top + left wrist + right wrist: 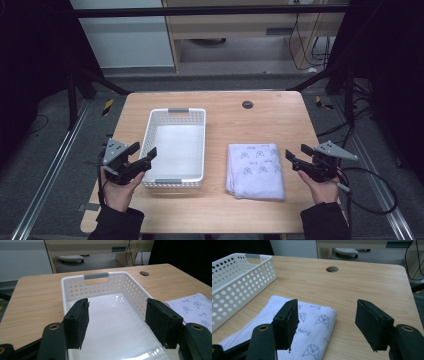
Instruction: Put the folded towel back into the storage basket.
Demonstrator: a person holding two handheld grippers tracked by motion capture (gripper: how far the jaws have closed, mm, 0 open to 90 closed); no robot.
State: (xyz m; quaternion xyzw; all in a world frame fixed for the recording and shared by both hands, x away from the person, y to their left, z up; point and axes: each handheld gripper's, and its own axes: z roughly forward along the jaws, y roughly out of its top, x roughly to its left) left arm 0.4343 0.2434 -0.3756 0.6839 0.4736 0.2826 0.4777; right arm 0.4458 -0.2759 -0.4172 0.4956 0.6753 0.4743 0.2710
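High view, left gripper [142,156]: we are holding it with jaws spread wide and gripping nothing, hovering at 9 o'clock of the white basket [165,112].
Right gripper [298,156]: we are keeping its jaws parted and bare, at 3 o'clock of the folded towel [255,170].
Towel: lying flat on the table [265,115], just beside the basket at its 3 o'clock, untouched.
Basket: sitting with nothing inside.
Progress: we are judging that nothing is done yet; grasping the towel and moving it into the basket remain.
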